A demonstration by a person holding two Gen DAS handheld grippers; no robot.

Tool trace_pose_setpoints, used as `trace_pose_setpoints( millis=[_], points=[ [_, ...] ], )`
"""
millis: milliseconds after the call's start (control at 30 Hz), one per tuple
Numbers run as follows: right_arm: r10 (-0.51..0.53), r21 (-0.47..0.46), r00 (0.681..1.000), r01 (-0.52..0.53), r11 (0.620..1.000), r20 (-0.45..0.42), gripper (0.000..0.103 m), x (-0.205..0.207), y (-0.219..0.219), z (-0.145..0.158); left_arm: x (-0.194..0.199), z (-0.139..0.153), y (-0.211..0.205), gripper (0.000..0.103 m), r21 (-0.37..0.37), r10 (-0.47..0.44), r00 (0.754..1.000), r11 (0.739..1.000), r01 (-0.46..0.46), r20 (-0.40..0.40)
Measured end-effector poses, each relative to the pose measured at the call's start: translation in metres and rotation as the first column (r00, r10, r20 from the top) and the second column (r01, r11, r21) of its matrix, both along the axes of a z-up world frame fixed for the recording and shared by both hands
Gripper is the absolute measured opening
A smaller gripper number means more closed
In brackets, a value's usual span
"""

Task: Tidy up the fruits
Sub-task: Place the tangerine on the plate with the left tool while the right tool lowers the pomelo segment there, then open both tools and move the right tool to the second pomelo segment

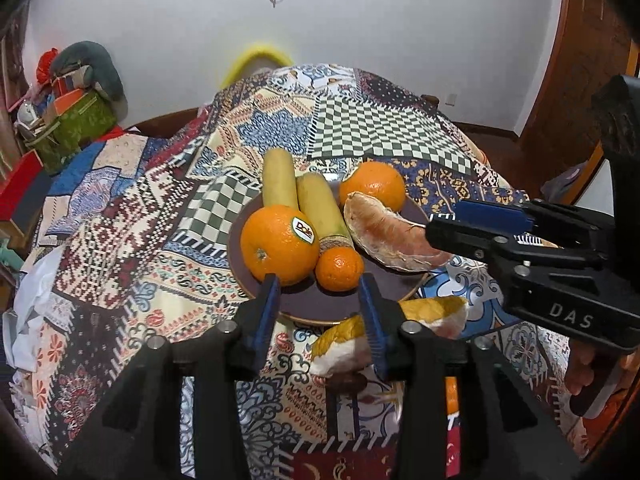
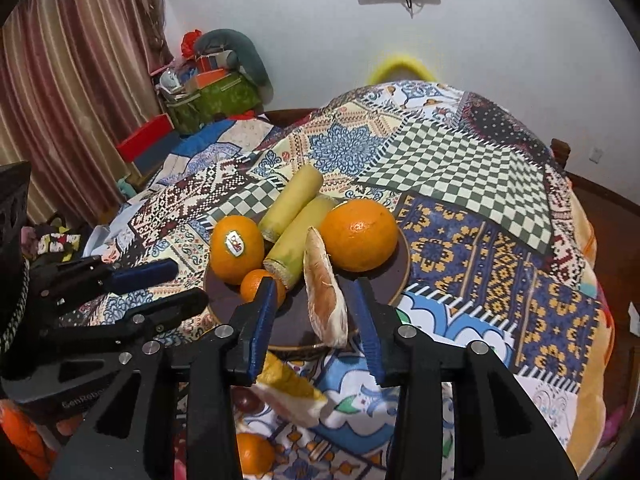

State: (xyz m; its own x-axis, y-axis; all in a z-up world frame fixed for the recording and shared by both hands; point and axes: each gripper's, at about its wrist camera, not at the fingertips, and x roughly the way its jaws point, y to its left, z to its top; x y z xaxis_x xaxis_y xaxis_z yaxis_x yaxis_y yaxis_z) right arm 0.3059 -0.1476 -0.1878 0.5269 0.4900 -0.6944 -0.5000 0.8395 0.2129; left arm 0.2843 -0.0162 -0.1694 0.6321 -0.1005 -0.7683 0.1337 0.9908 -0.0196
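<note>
Fruit's piled on the dark plate (image 1: 320, 308): two oranges (image 1: 279, 249), a small mandarin (image 1: 339, 269), two yellow stalks (sugarcane, maybe) (image 1: 323, 210) and a peeled pomelo segment (image 2: 325, 297). Left gripper (image 1: 320, 300) and right gripper (image 2: 316, 312) both hang released, gripping nothing, the segment sitting loose between the right one's fingers.

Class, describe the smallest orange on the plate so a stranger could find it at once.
Start at the dark round plate on the patchwork tablecloth. Near its front edge, beside the big stickered orange, sits the small orange. It is far smaller than both other oranges and bears no sticker.
</note>
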Motion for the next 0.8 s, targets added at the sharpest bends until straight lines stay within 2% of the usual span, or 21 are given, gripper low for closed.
trace_pose_setpoints(
  millis=[67, 200, 333, 600, 800],
  points=[
    [-0.005, 0.002, 1.0, 0.005, 1.0, 0.011, 0.046, -0.006, -0.002, 0.004, -0.007, 0.006, 0.002, 0.044, 0.004, 0.004, 1.0, 1.0, -0.004, 0.013],
    [-0.021, -0.013, 1.0, 0.021, 1.0, 0.021, 0.052, -0.017, -0.007, 0.007, -0.017, 0.01, 0.008, 0.045, 0.01, 0.012, 1.0, 1.0, -0.012, 0.016],
    [-0.026, -0.014, 1.0, 0.026, 1.0, 0.011, 0.06, -0.03, -0.013, 0.002, -0.025, -0.003, 0.023, 0.047, 0.028, 0.046, 0.999, 0.999, -0.046, -0.015],
    [-0.008, -0.017, 0.997, 0.007, 1.0, -0.071, 0.061, -0.036, -0.01, -0.028, -0.028, -0.043, 0.041, 0.047, 0.048, 0.086, 0.989, 0.996, -0.081, -0.118],
    [0.008, -0.01, 0.994, -0.009, 1.0, -0.107, 0.061, -0.033, 0.0, -0.041, -0.022, -0.055, 0.036, 0.047, 0.037, 0.072, 0.987, 0.997, -0.067, -0.145]
  ],
)
